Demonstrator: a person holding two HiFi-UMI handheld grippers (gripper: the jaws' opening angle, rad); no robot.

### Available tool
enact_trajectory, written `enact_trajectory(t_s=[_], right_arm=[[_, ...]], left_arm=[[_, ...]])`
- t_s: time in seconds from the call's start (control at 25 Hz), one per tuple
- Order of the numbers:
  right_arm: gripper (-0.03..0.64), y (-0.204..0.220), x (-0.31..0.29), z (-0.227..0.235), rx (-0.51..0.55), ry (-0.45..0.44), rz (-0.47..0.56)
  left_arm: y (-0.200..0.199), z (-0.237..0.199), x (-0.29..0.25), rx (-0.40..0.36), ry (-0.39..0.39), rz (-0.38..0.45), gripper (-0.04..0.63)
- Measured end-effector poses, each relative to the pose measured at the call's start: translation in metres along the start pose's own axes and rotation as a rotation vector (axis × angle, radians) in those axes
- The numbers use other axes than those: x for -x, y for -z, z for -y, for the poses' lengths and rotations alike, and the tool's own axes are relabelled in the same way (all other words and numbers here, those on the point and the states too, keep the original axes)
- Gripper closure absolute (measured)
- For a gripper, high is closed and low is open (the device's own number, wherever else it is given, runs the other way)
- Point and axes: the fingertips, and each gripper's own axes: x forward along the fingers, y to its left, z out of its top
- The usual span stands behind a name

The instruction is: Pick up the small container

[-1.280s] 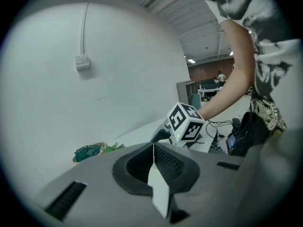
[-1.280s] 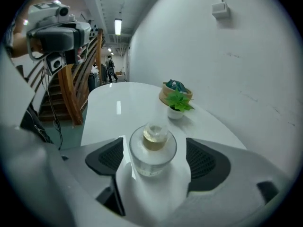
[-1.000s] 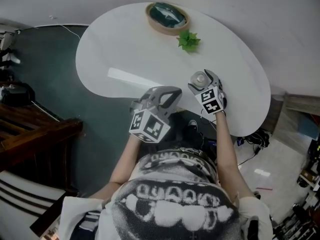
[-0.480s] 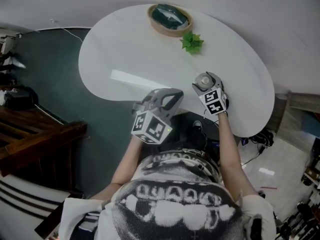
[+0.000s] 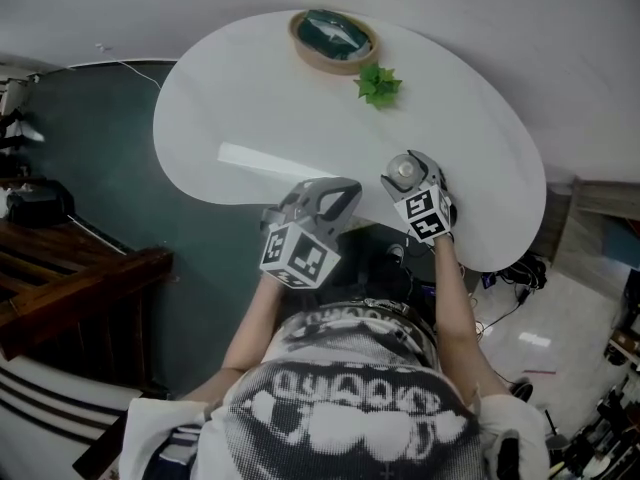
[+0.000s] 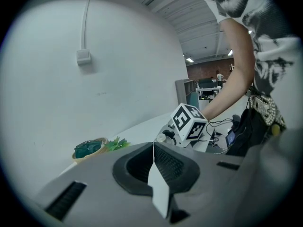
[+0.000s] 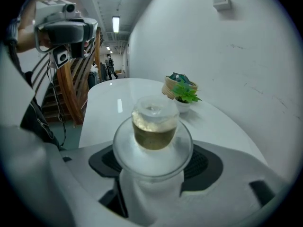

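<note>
The small container (image 7: pixel 152 124) is clamped between the right gripper's (image 5: pixel 408 172) jaws, which have just been closing onto it, near the tabletop's (image 5: pixel 250 98) close edge. Can't really tell if it's lifted. Left gripper (image 6: pixel 154 148) hovers alongside, jaws pressed together, empty.

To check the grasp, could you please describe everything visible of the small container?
The small container is a clear round jar with a wide transparent collar and a domed top, part filled with something yellowish. It stands upright near the white table's edge, gripped between the right claw's jaws, which have just been closing.
</note>
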Motion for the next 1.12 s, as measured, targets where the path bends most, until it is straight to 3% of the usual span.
enact_trajectory(t_s=[0.44, 1.12], right_arm=[[0.279, -0.008, 0.062, 0.017, -0.027, 0.058, 0.059], [0.279, 0.043, 0.178, 0.026, -0.087, 0.167, 0.06]], left_arm=[[-0.023, 0.022, -0.018, -0.029, 0.039, 0.02, 0.591], [-0.072, 0.092, -0.038, -0.101, 0.112, 0.046, 0.591]])
